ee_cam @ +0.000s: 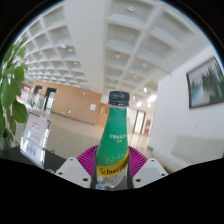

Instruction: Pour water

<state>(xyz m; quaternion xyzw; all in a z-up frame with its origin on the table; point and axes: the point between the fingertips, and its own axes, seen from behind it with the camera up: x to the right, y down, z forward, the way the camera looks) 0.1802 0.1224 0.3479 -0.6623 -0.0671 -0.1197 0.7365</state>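
— Nearest? Pink pads [88, 158] of gripper [112, 170], squeezing green bottle [115, 140] on both sides. Bottle upright, lifted high.
— Cap [118, 98]?
— On top of bottle, not off yet.
— Beyond bottle? Plant [12, 90] off to its side, picture [205, 82] on other side.
— Pouring? Not started, probably. No cup seen.

Bottle [115, 140] between jaws, plant [10, 90] leftward

leafy plant [10, 90], framed picture [205, 82], coffered ceiling [95, 35]
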